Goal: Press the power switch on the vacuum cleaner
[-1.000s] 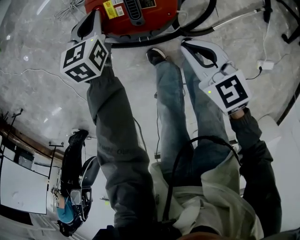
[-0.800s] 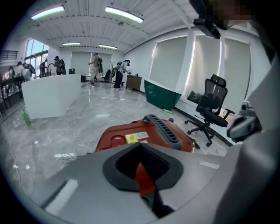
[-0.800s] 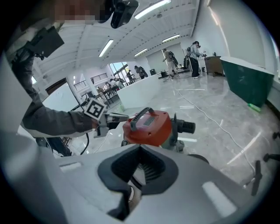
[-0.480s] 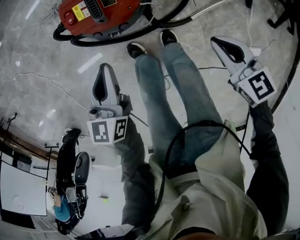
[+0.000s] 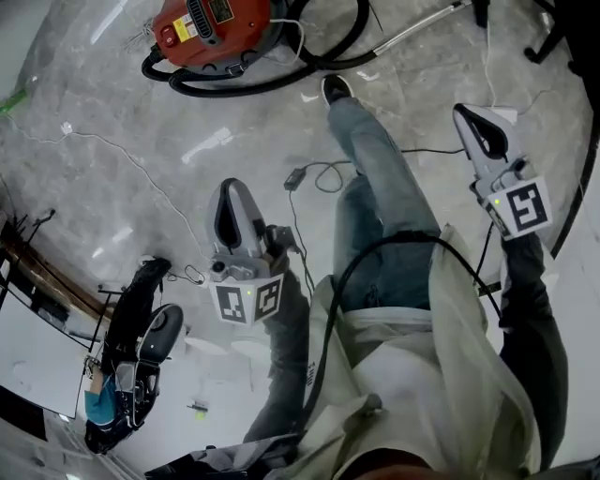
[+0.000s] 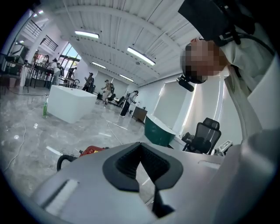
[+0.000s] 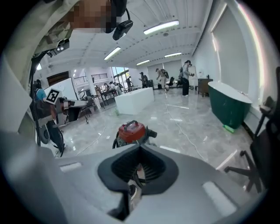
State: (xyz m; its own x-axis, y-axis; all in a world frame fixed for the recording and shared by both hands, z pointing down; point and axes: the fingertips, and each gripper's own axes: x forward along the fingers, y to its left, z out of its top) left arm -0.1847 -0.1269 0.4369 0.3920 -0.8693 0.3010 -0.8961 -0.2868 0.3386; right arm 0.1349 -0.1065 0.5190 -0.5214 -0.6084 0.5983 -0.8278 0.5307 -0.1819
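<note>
The red vacuum cleaner (image 5: 211,28) stands on the marble floor at the top of the head view, ringed by its black hose (image 5: 253,82). My left gripper (image 5: 229,185) is held low and well short of it, jaws shut with nothing between them. My right gripper (image 5: 466,112) is out to the right, also shut and empty. In the left gripper view the left gripper (image 6: 140,145) points past the vacuum cleaner (image 6: 89,151), which shows small at its left. In the right gripper view the right gripper (image 7: 140,147) points at the vacuum cleaner (image 7: 131,131), some way off.
The person's legs (image 5: 375,178) stand between the grippers. A thin cable with a plug (image 5: 309,173) lies on the floor, and the vacuum's wand (image 5: 422,23) runs off at the top right. A tripod rig (image 5: 141,328) is at the left. A green tub (image 6: 159,131) and office chair (image 6: 203,135) stand further away.
The person has backed away from the vacuum. The left gripper, which was at the vacuum's top, has drawn back and down; the right gripper has moved right and away.
</note>
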